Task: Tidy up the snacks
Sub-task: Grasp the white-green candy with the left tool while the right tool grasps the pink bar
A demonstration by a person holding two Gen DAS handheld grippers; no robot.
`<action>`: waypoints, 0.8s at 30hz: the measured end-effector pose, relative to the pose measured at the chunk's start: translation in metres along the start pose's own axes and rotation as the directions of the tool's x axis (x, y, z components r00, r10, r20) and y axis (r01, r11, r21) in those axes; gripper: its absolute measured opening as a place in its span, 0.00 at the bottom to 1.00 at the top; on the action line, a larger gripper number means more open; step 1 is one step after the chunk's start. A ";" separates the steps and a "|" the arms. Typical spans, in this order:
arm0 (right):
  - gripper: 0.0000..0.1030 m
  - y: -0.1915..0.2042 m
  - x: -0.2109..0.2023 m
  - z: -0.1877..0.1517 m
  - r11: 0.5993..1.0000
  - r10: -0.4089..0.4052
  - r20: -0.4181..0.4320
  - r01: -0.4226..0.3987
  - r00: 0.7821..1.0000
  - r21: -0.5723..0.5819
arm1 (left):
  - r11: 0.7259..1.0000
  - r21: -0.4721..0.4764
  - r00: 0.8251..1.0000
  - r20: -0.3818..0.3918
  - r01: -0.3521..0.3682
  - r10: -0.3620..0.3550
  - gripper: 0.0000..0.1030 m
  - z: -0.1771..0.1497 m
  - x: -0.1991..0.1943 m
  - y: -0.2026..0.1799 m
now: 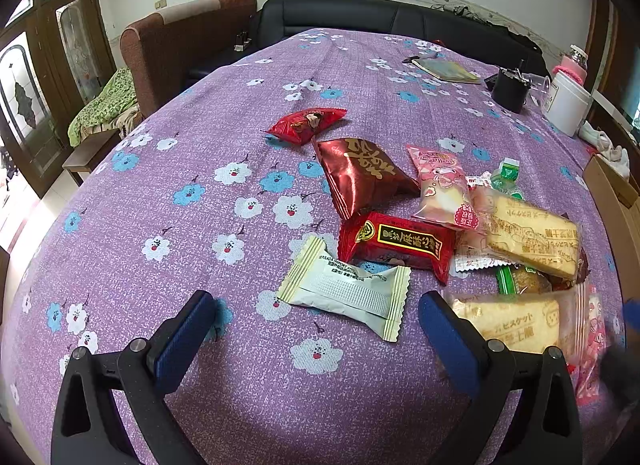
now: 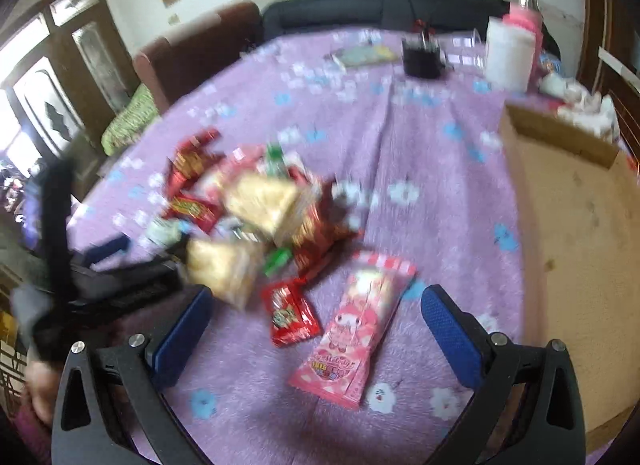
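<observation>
Hand-held grippers: 2, agape | pale green packet point(image 1: 344, 291): 1 | biscuit packs: 2

Two wrist views, low over the counter point(image 1: 240, 105)

Both face the far sofa point(image 1: 380, 17); both share the snack pile point(image 2: 256, 209), seen close.

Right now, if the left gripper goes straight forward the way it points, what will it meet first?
Most likely the pale green-white wrapped snack, lying on the tablecloth just ahead of the open left gripper. The red packet with gold writing lies right behind it. Exact depth is unclear.
</observation>
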State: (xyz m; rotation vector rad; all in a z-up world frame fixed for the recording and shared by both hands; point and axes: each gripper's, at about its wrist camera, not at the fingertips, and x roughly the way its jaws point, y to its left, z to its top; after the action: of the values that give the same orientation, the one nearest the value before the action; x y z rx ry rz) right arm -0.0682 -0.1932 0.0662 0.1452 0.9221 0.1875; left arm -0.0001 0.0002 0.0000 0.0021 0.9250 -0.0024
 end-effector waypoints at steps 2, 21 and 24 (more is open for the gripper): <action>1.00 -0.003 -0.017 0.010 0.999 0.033 0.027 -0.033 0.999 0.020 | 1.000 0.000 1.000 0.000 -0.001 0.001 1.00 0.000 0.000 0.000; 0.97 -0.005 -0.067 0.024 0.985 0.170 0.105 -0.171 0.980 -0.005 | 1.000 0.004 1.000 -0.001 0.000 0.000 1.00 0.004 -0.002 0.001; 0.97 -0.011 -0.053 0.013 0.983 0.186 0.052 -0.186 0.981 -0.004 | 1.000 0.006 1.000 -0.002 -0.001 0.001 1.00 0.004 -0.002 0.001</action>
State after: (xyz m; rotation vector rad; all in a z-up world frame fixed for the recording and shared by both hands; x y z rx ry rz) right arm -0.0877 -0.2158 0.1130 0.2370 0.8561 0.3550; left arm 0.0022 0.0009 0.0042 0.0081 0.9266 -0.0046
